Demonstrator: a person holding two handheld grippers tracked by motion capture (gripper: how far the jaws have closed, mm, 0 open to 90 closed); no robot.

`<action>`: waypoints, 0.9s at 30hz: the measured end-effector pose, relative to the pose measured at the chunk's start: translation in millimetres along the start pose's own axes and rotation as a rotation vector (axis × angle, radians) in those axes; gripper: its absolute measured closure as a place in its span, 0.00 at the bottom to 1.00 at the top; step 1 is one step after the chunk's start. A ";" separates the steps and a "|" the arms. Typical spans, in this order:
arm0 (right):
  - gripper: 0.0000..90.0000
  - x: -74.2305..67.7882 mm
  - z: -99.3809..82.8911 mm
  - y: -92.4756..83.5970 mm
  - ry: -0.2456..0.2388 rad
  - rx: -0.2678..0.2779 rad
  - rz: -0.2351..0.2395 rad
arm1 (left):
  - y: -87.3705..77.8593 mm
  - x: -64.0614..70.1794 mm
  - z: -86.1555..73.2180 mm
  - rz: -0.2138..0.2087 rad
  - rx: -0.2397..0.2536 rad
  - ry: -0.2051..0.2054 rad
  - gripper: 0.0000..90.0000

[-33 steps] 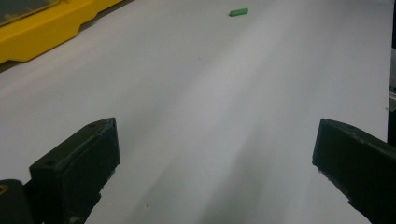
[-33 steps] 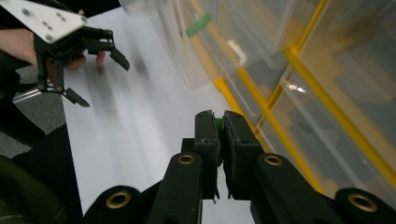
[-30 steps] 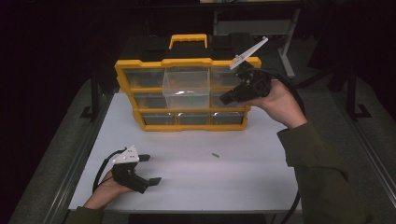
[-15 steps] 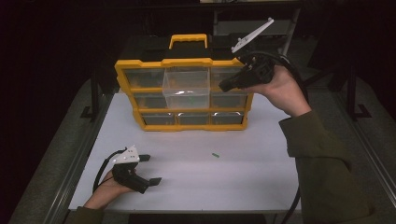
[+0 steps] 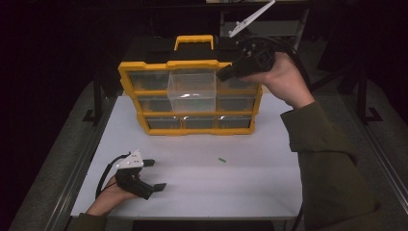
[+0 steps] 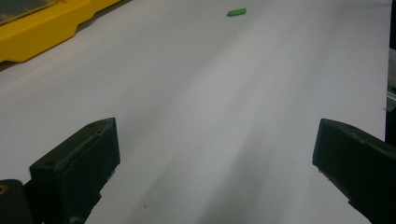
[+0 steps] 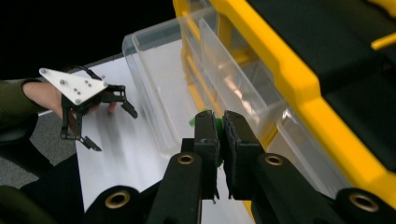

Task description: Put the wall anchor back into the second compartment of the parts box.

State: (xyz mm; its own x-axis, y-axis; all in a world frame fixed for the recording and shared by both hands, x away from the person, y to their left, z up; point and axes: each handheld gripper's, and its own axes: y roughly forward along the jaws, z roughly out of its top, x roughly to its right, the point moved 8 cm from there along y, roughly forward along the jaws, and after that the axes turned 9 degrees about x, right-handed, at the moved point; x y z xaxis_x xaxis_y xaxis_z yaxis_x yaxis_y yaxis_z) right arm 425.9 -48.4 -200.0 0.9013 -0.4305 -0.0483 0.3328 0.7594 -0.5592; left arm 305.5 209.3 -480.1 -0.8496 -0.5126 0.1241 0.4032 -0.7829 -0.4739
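Observation:
A yellow organiser (image 5: 144,77) with clear drawers stands at the back of the white table (image 5: 269,183). Its upper middle drawer (image 5: 191,91) is pulled out. My right gripper (image 5: 222,75) hangs in front of the organiser's upper right part, beside that drawer, and points left and down. In the right gripper view it (image 7: 215,122) is shut on a small green piece (image 7: 217,128) just past the drawer's (image 7: 154,70) rim. My left gripper (image 5: 155,174) rests open on the table's near left, nothing between its jaws (image 6: 215,128). Another green piece (image 5: 222,160) lies loose on the table.
The organiser carries a yellow handle (image 5: 194,41) on its black top. The loose green piece (image 6: 236,12) lies far ahead of the left jaws. A black cable trails from the right gripper behind the raised hand. Dark floor surrounds the table.
The right hand has lifted its shut gripper upward, from the middle drawer row to the organiser's top row. The left gripper has stayed where it was.

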 end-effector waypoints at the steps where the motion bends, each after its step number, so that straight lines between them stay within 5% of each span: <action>1: 0.93 -1.1 2.4 0.8 0.003 0.002 0.005 | -0.1 -0.3 0.0 0.000 0.000 0.002 0.01; 13: 0.93 -6.8 18.1 33.1 -0.036 -0.040 0.023 | -0.4 0.4 0.3 -0.003 0.000 0.003 0.01; 27: 0.93 -7.6 10.1 64.0 -0.066 -0.130 0.014 | 0.3 1.6 1.1 -0.007 0.007 0.003 0.01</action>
State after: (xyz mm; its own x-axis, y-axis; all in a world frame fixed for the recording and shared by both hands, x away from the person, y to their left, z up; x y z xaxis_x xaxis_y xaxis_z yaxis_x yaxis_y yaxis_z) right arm 443.2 8.3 -227.0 0.9233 -0.3841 -0.0049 0.2852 0.6939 -0.6612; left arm 304.7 207.8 -479.1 -0.8535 -0.5060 0.1248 0.3995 -0.7889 -0.4669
